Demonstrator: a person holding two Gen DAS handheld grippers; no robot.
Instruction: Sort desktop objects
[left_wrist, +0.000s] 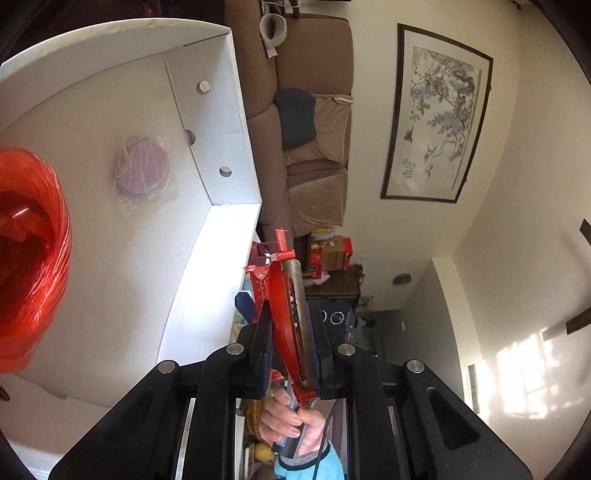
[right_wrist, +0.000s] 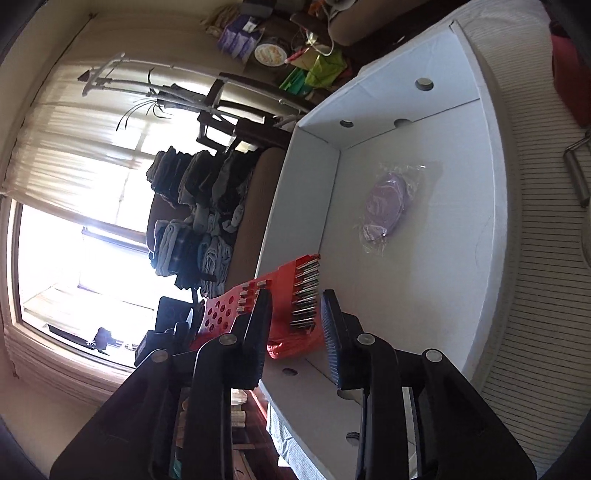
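Note:
My left gripper (left_wrist: 290, 347) is shut on a red hacksaw-like tool (left_wrist: 286, 314) with a grey metal bar, held beside the white cardboard box (left_wrist: 229, 110). A red spool of plastic twine (left_wrist: 29, 254) and a bagged purple disc (left_wrist: 144, 166) lie in the box. My right gripper (right_wrist: 295, 325) is open over the box's near end (right_wrist: 491, 206). A red drill-bit holder (right_wrist: 291, 295) with several metal bits lies between and just beyond its fingers. The purple disc in its bag (right_wrist: 386, 201) lies farther in.
A brown sofa (left_wrist: 314, 129) with cushions stands behind the box. A framed painting (left_wrist: 436, 114) hangs on the wall. In the right wrist view, the box rests on a striped mat (right_wrist: 543, 295) with a metal handle (right_wrist: 576, 173) beside it; folded clothes (right_wrist: 199, 218) lie on the sofa.

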